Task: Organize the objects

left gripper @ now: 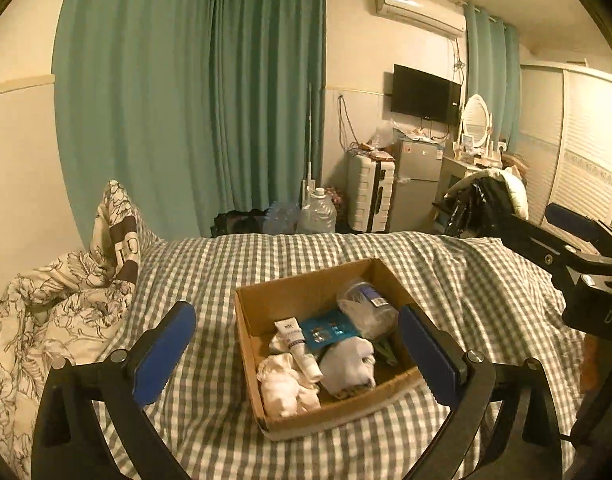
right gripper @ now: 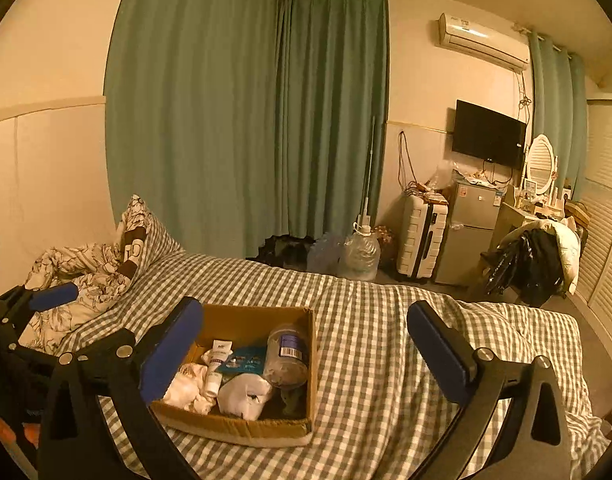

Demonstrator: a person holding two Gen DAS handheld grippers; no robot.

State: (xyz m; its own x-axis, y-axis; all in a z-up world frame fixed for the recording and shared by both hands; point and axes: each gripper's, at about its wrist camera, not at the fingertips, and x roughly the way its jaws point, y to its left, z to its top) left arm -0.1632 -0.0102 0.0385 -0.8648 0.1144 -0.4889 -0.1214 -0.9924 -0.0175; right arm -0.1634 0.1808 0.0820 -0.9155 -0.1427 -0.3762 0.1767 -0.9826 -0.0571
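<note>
An open cardboard box [left gripper: 266, 300] sits on the checked bedspread, also in the right wrist view [right gripper: 250, 320]. It holds a white tube [left gripper: 300, 344], a blue sachet [left gripper: 329, 330], a clear jar [left gripper: 367, 306] lying on its side, white socks [left gripper: 349, 364] and crumpled white cloth [left gripper: 284, 390]. My left gripper [left gripper: 298, 356] is open and empty, above the box's near side. My right gripper [right gripper: 306, 348] is open and empty, over the box's right part; its body shows in the left wrist view [left gripper: 577, 264].
A floral pillow and quilt [left gripper: 66, 300] lie at the bed's left. Beyond the bed stand water jugs [left gripper: 317, 212], a white suitcase [left gripper: 369, 196], a small fridge [left gripper: 415, 184] and a chair with clothes [left gripper: 485, 196]. Green curtains hang behind.
</note>
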